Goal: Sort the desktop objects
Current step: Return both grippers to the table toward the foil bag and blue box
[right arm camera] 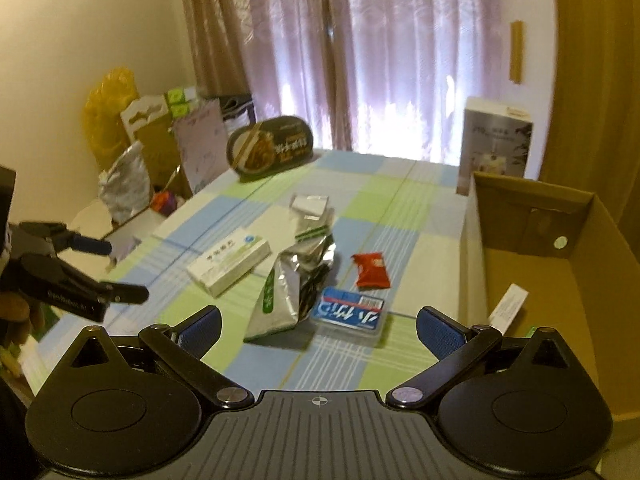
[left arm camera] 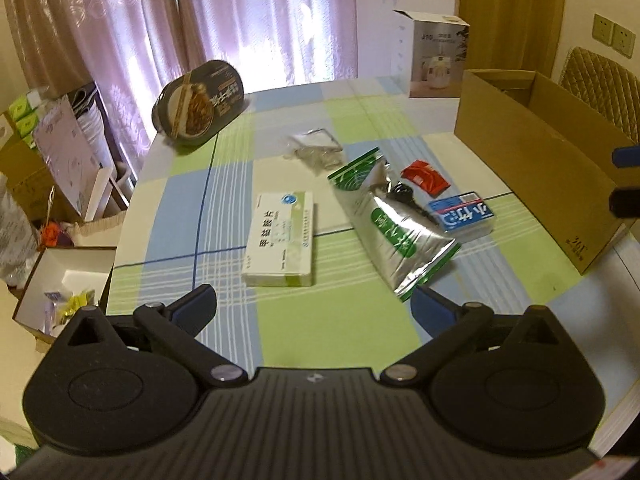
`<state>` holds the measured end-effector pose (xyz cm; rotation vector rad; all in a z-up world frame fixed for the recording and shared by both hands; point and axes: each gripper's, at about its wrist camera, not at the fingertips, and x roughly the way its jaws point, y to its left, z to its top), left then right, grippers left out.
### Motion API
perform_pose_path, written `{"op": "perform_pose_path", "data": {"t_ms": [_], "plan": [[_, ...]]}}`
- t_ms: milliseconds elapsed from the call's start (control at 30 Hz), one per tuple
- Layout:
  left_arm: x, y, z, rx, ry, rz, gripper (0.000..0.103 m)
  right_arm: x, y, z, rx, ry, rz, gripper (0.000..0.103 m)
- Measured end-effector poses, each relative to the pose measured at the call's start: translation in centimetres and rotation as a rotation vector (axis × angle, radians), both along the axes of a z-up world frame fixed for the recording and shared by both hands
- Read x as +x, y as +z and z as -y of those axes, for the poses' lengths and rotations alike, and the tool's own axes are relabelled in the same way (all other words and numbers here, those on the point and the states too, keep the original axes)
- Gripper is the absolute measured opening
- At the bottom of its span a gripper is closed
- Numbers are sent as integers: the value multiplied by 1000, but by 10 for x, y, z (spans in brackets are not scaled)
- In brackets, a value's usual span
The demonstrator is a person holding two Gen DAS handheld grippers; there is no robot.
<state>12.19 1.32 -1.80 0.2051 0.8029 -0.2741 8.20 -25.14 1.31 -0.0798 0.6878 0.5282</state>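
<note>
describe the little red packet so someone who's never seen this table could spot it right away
Start at the big open cardboard box on the right side of the checked tablecloth. Just left of its wall lies the red packet, beyond the blue-labelled clear case and right of the crumpled silver pouch. It is the only red item there.

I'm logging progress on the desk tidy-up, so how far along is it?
Barely started. Done: the cardboard box holds only a white slip. In hand: nothing; left gripper and right gripper are both open. Left on the table: white medicine box, foil pouch, red packet, blue pack, clear bags.
</note>
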Motion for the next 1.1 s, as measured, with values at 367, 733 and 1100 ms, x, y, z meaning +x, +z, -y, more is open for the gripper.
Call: {"op": "perform_pose_path", "data": {"t_ms": [367, 733, 1100], "plan": [[20, -20, -2, -10, -37, -26, 102, 23, -36, -19, -135, 58, -57, 101], [41, -53, 18, 0, -94, -41, 102, 51, -57, -27, -144, 42, -94, 101], [58, -68, 12, -38, -64, -40, 102, 84, -79, -40, -106, -56, -126, 101]]}}
